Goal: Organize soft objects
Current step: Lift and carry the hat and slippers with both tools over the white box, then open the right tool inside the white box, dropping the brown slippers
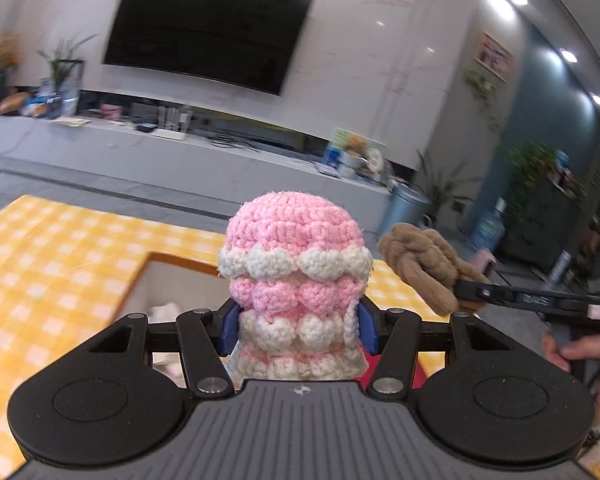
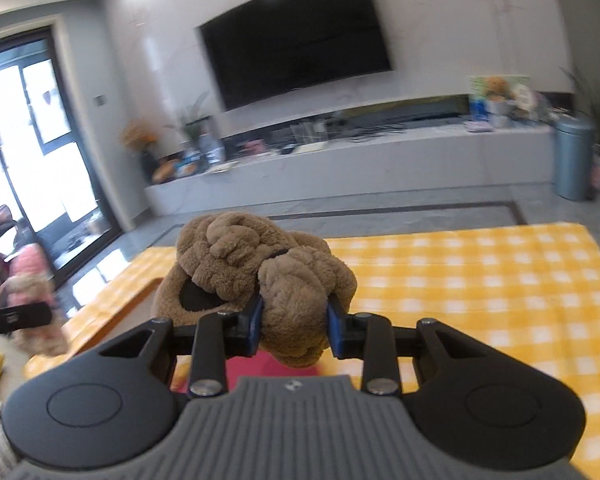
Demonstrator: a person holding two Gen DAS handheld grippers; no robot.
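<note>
Both grippers are holding soft toys up above the table (image 2: 480, 280), which is wearing a yellow-and-white checked cloth.

Left gripper (image 1: 298, 326) is standing fairly wide, its blue pads (image 1: 229, 326) pressing in on the lower half of a crocheted pink-and-white toy (image 1: 296, 276). That toy is sitting upright between the fingers, its rounded pink top rising well above them and its scalloped white rows bulging out past the pads on both sides.

Right gripper (image 2: 294, 326) is standing narrower, its blue pads (image 2: 255, 324) squeezing one lobe of a brown plush toy (image 2: 260, 272). The rest of the plush is bunching up and spilling over to the left of the fingers, with a dark patch showing on its lower left side. In the left wrist view the same brown plush (image 1: 424, 268) is hanging just to the right of the crocheted toy, and a hand (image 1: 572, 354) is gripping the handle behind it.

Below the crocheted toy, an open box (image 1: 152, 276) with a tan rim is sitting on the cloth, with something pale lying inside; I cannot tell what it is.
</note>
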